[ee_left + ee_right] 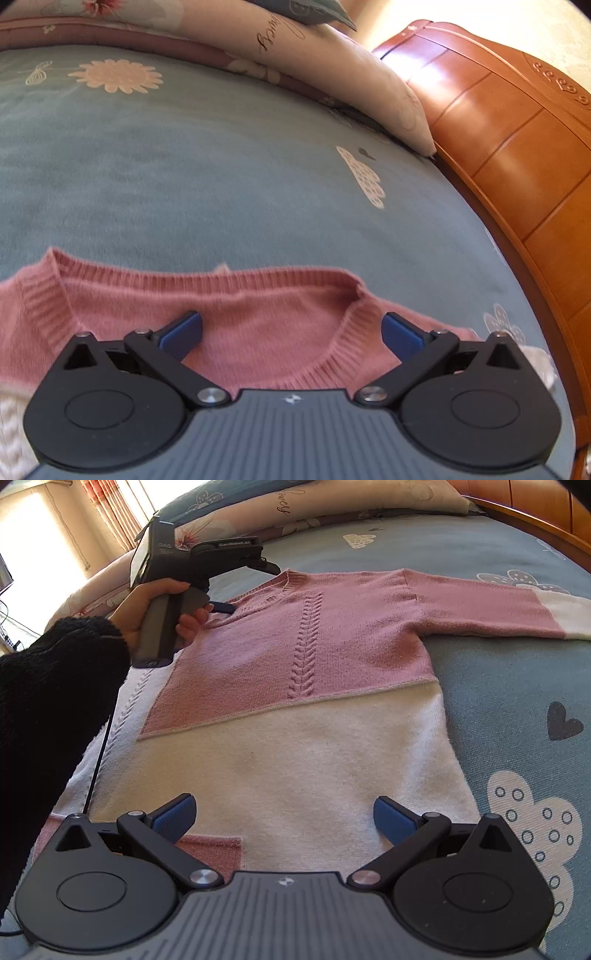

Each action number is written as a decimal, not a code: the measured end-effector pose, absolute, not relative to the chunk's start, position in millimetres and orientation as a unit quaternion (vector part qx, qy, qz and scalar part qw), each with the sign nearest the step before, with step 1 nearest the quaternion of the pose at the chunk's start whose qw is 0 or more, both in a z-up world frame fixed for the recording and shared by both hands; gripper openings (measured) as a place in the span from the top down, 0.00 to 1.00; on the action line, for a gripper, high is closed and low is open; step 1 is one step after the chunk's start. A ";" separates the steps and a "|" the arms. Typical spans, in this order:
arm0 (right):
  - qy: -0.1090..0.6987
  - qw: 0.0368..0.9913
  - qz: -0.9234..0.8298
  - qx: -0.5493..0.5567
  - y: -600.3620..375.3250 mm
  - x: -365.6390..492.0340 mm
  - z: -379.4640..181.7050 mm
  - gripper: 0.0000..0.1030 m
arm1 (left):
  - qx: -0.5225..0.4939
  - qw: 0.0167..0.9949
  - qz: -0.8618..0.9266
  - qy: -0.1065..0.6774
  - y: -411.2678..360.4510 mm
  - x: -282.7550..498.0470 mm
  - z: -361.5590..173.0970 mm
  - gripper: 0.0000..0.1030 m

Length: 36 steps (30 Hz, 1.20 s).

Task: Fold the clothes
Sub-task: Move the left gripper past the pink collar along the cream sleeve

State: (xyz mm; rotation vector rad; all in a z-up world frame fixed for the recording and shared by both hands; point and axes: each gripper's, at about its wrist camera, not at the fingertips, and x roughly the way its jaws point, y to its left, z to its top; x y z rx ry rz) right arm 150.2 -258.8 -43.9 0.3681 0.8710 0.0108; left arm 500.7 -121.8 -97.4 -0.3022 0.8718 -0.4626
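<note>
A pink and white knit sweater lies flat, front up, on the blue-green bedsheet. Its right sleeve stretches out to the side, with a white cuff at the end. A white cable-knit strip lies along the body's left edge. My left gripper hovers open just above the ribbed neckline, one finger over each side of the collar opening. In the right wrist view the left gripper is at the sweater's left shoulder, held by a hand. My right gripper is open over the white lower body near the hem, holding nothing.
Pillows line the far end of the bed, against an orange wooden headboard. A black fuzzy sleeve and a thin cable cross the sweater's left side. Bare sheet stretches beyond the collar and to the sweater's right.
</note>
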 end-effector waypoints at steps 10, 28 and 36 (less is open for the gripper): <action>0.424 0.887 0.005 0.183 -259.6 151.8 -43.2 0.00 | -0.116 0.882 -0.190 0.415 -98.2 456.6 -24.2 0.01; 0.434 0.879 -0.020 0.195 -253.7 154.7 -42.1 0.00 | -0.216 0.838 -0.081 0.494 32.7 311.7 -75.4 0.01; 0.439 0.883 -0.020 0.164 -243.0 162.0 -42.3 0.00 | -0.234 0.865 -0.066 0.439 55.8 328.5 -89.6 0.01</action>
